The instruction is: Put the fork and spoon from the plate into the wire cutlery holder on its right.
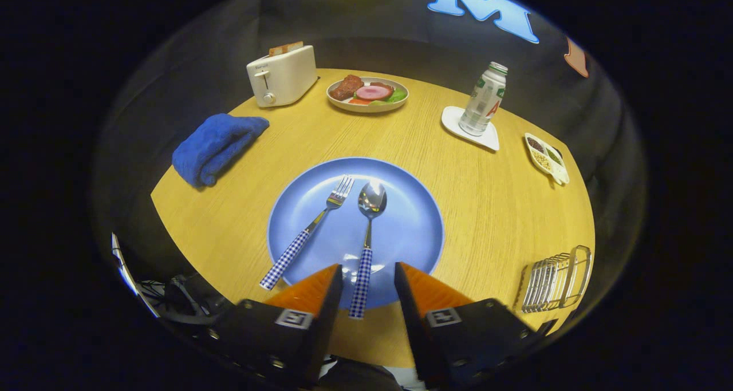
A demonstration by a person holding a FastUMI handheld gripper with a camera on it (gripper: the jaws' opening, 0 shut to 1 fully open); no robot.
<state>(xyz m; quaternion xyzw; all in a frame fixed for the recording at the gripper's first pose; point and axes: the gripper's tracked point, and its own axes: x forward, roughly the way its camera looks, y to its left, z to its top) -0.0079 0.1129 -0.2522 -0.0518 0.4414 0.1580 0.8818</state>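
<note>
Gripper (368, 276) spread wide, fingers straddling checked handle of spoon (366, 239), not pinching; whether pads touch it cannot tell. Spoon lies on blue plate (421, 208), bowl toward 12 o'clock, handle end past rim at 6 o'clock. Fork (309, 230) beside it on plate, at 10 o'clock from gripper, tines toward 1 o'clock. Wire cutlery holder (554, 281) on table at 3 o'clock of plate, nothing in it.

Step judged: first pickup, spoon. Next move calls for closing on handle, lift, carry toward 3 o'clock, drop into holder. Fork left.
</note>
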